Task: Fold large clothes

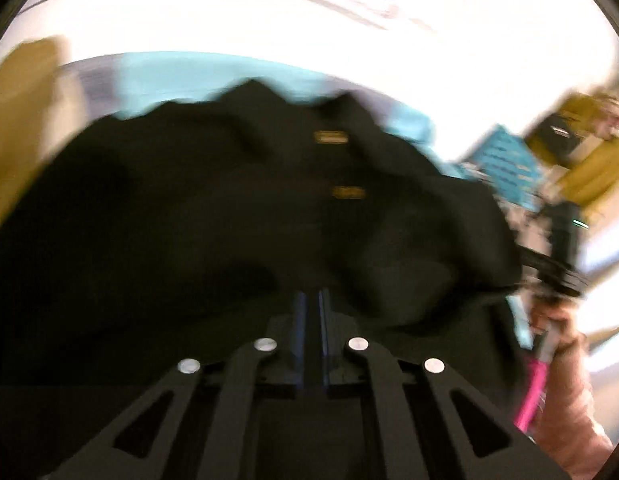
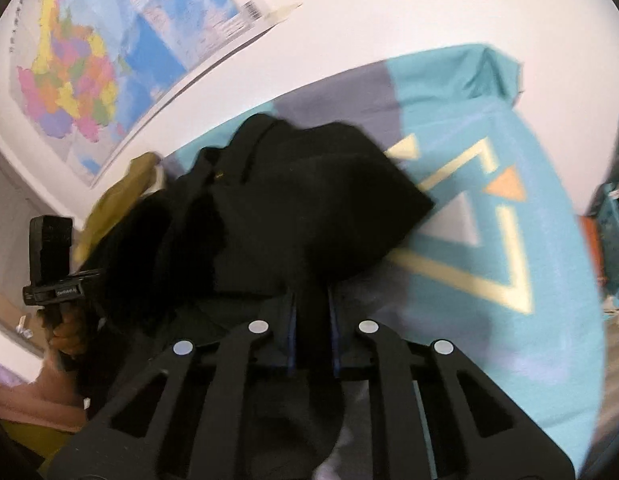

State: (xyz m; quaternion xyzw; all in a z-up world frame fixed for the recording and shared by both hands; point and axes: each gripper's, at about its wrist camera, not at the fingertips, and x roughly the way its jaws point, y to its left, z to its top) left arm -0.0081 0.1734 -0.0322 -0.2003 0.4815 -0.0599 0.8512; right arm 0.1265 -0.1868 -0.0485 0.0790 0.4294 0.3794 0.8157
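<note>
A large black garment with small gold labels fills the left wrist view, bunched and lifted above the bed. My left gripper is shut on its cloth. In the right wrist view the same black garment hangs in folds over a teal bedspread. My right gripper is shut on a fold of it. The other hand-held gripper shows at the right edge of the left view and at the left edge of the right view. The left view is motion-blurred.
A colourful map hangs on the white wall behind the bed. A mustard-yellow garment lies beside the black one. The teal bedspread has a cream triangle pattern. Teal and orange items stand at the right edge.
</note>
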